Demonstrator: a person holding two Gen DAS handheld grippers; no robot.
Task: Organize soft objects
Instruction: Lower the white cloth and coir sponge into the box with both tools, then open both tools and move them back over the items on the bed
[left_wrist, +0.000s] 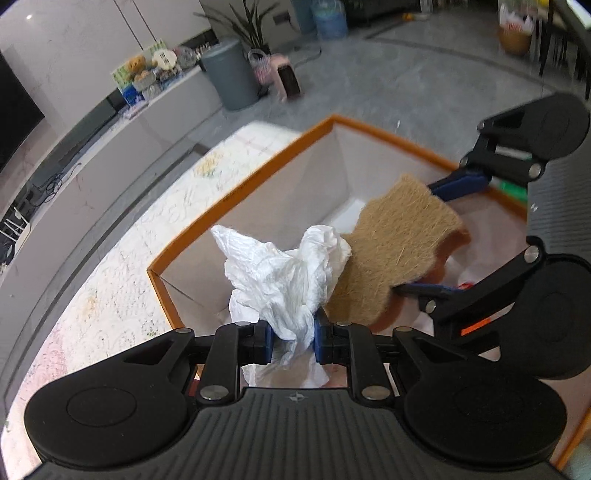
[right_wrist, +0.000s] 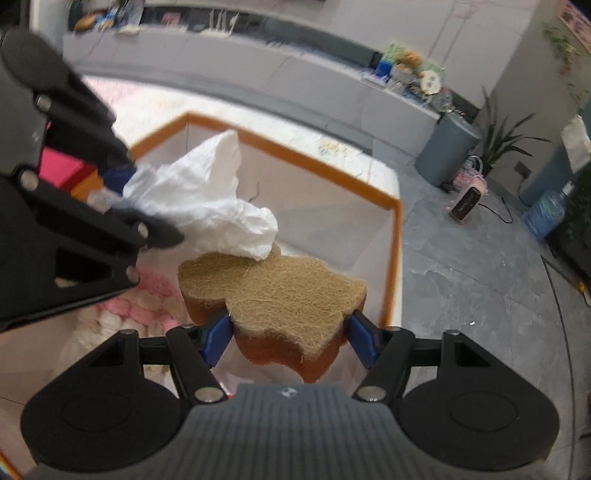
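Observation:
My left gripper is shut on a crumpled white tissue, which hangs over the open orange-rimmed box. My right gripper is shut on a tan fibrous scouring sponge with an orange underside, held flat over the same box. In the left wrist view the sponge sits just right of the tissue, touching it, with the right gripper behind it. The tissue and left gripper fill the upper left of the right wrist view.
A pink and white knitted item lies inside the box at its left. The box stands on a pale patterned table. A grey bin, a potted plant and a low white cabinet stand on the grey floor beyond.

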